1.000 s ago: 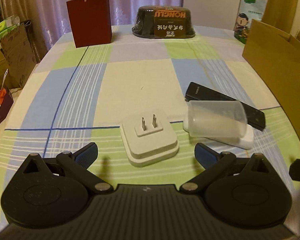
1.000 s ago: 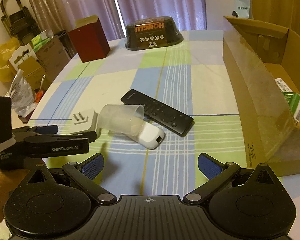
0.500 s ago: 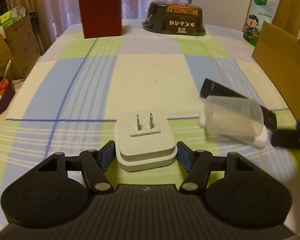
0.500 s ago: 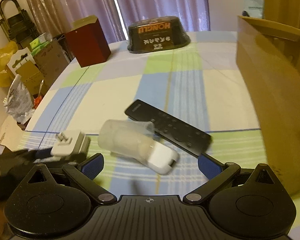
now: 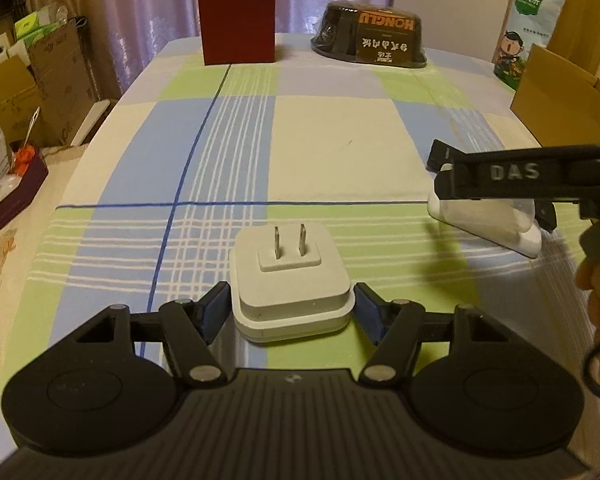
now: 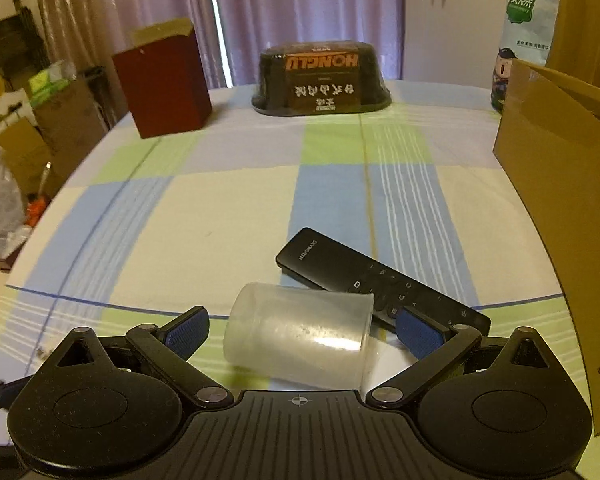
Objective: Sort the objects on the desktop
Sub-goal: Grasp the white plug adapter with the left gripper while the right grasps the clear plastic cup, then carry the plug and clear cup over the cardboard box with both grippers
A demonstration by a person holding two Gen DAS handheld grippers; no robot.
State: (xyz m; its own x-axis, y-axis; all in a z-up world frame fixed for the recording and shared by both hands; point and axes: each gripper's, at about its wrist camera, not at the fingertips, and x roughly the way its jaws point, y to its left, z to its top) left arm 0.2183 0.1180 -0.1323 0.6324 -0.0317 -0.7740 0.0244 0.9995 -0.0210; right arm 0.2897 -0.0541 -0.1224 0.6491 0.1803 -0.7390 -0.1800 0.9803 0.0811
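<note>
The left gripper (image 5: 292, 306) is clenched on the plug (image 5: 290, 280), its pads against the two side faces; the plug lies near the table's (image 5: 340, 148) near edge, prongs up. It looks light, stiff and smooth-sided, so low on the flat sides is a fair hold. The right gripper (image 6: 302, 330) stands released astride the cup (image 6: 300, 336), which lies on its side near the near edge, long axis across, mouth toward the right edge, over the remote (image 6: 380, 280). Thin and slippery, it likely flexes.
</note>
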